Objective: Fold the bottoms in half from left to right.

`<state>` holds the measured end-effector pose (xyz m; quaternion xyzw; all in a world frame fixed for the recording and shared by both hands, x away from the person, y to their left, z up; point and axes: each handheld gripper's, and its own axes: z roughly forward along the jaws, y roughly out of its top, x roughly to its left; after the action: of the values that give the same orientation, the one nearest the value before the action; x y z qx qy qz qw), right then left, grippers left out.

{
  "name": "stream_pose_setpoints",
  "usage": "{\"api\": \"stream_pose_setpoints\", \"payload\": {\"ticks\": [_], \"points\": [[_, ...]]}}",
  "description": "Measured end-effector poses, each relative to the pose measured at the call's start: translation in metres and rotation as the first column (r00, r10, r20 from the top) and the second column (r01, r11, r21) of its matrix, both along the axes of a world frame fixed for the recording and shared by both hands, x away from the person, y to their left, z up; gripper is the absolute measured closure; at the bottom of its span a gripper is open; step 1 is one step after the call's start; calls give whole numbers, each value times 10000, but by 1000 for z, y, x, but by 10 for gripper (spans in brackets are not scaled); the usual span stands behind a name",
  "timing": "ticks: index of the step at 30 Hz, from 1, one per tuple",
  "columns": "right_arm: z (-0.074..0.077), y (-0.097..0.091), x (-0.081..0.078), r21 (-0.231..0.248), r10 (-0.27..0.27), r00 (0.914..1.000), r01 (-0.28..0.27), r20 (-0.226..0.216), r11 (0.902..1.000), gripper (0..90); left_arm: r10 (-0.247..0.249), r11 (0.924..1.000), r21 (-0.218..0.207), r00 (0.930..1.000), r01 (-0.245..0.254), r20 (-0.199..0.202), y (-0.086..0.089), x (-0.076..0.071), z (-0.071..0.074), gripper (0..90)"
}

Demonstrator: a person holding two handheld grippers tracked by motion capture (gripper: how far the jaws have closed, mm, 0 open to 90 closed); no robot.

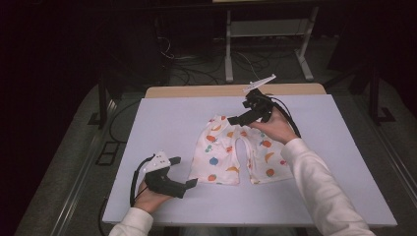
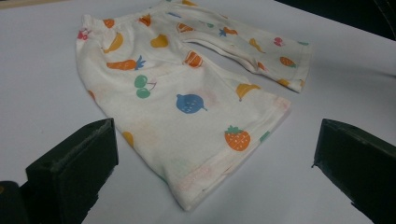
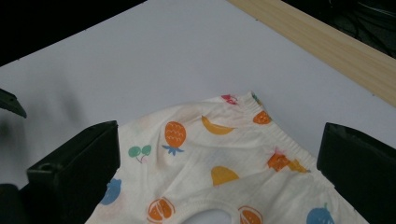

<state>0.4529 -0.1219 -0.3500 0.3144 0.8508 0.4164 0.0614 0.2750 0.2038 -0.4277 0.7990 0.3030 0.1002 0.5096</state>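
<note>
White fruit-print shorts [image 1: 236, 152] lie flat on the desk [image 1: 162, 123]; left tongs [image 1: 184, 172] and right tongs [image 1: 237, 114] gape wide, holding nothing.

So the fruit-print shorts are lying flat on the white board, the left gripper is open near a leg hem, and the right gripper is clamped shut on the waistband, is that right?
Not quite. The right gripper is open, not clamped shut: the right gripper view shows its jaws spread wide with the waistband between them, ungripped. The rest holds: the shorts lie flat on the white board, and the left gripper is open near a leg hem.
</note>
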Motion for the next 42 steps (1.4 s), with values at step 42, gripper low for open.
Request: {"api": "stream_pose_setpoints", "payload": {"ticks": [42], "points": [[-42,27,70,1030,-805,9963,830,-286,9912,0,-1,9997,-247,10000,4,94,1,0,2,0]]}}
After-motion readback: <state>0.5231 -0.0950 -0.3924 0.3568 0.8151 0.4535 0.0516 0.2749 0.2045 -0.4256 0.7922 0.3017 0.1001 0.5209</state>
